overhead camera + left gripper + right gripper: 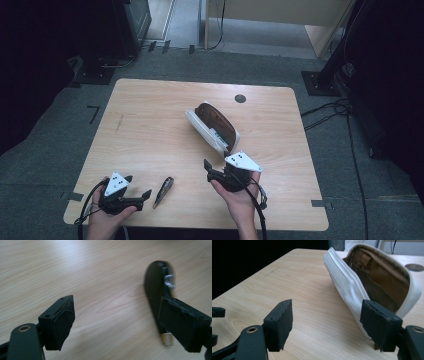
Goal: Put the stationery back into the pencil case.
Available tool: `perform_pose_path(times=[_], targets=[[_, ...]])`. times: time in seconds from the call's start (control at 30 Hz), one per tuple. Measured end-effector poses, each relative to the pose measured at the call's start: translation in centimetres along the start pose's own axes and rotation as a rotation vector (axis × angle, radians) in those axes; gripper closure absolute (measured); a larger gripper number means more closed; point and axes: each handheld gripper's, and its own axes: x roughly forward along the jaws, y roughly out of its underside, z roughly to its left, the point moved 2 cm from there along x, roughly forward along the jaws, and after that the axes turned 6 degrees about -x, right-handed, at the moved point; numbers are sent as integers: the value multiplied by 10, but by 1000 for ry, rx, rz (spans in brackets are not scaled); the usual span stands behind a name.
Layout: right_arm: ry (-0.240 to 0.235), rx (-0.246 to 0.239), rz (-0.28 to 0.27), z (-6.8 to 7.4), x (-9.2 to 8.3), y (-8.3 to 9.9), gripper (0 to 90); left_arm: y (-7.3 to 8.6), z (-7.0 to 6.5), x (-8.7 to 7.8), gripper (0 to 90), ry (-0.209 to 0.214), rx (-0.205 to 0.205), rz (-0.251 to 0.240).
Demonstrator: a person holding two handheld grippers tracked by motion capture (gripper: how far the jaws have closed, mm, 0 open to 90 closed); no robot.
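A small dark, curved clip-like object with a silver metal part [163, 191] lies flat on the pale wooden table [150, 130] near its front edge, between the two hands. The left gripper [141, 196] sits just beside it, jaws wide with nothing between them. The right gripper [216, 165] also stands open and empty, next to an open white pouch with a brown lining [214, 127] at mid-table.

High view: fixed above your side, looks forward and down, whole tabletop [150, 115] in frame, far off. Left gripper view: rides your left hand-held gripper [120, 322], close, faces down at wood. Right gripper view: low, near-level along tabletop. White pouch [352, 285] shared with high view, frame centre.
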Motion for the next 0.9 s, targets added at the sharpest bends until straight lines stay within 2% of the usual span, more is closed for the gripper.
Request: perform_pose_path(times=[0.1, 0.17, 0.27, 0.37, 0.43, 0.53, 0.7, 0.8, 0.83, 0.9], targets=[[7, -10, 13, -3, 1, 6, 277, 0, -13, 4, 151, 34, 34, 24], [22, -9, 19, -4, 0, 10, 284, 0, -22, 7, 172, 45, 41, 34], [42, -30, 26, -5, -2, 16, 309, 0, -32, 13, 301, 61, 45, 54], [49, -29, 37, -10, -4, 22, 325, 0, -38, 21, 365, 52, 56, 81], [50, -10, 36, -16, -7, 26, 332, 1, -38, 25, 396, 29, 54, 90], [64, -15, 47, -21, -8, 32, 343, 5, -38, 32, 472, 8, 67, 98], [35, -51, 82, -26, -7, 38, 346, 5, -36, 34, 638, 16, 62, 95], [4, -56, 87, -29, -7, 40, 349, 3, -36, 35, 746, 40, 61, 100], [-14, -57, 87, -32, -8, 41, 351, 3, -36, 36, 752, 49, 54, 98], [-14, -69, 94, -34, -8, 42, 357, 1, -37, 39, 755, 59, 49, 100]])
